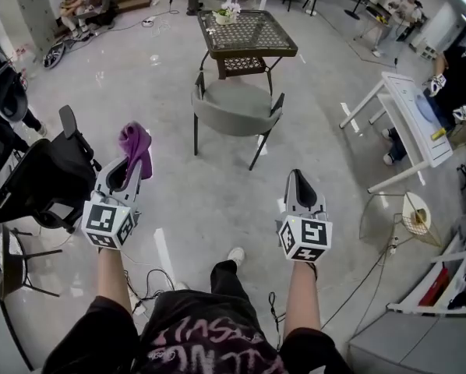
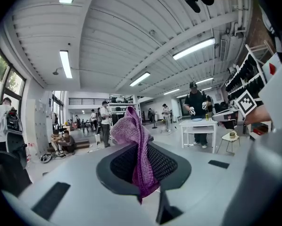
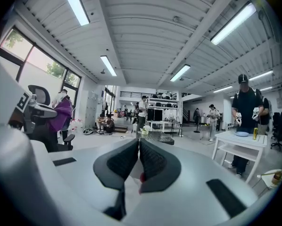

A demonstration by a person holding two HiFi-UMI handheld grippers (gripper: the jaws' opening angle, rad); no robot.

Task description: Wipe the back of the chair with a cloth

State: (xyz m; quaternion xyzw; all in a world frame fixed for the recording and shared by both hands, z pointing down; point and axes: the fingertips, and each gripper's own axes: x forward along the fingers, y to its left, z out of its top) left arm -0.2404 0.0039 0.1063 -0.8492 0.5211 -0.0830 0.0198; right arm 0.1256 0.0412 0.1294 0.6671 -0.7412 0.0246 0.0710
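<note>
A grey chair [image 1: 234, 111] with dark legs stands ahead of me on the floor, its back turned toward me. My left gripper [image 1: 128, 171] is shut on a purple cloth [image 1: 135, 146], which sticks up between the jaws and hangs over them [image 2: 134, 147]. My right gripper [image 1: 301, 184] is held level with it, to the right, shut with nothing between its pads [image 3: 139, 160]. Both grippers are well short of the chair.
A dark lattice-top table [image 1: 246, 34] with a flower pot stands just behind the chair. A black office chair [image 1: 42, 179] is close at my left. A white table [image 1: 408, 123] with a person beside it is at the right. Cables lie on the floor by my feet.
</note>
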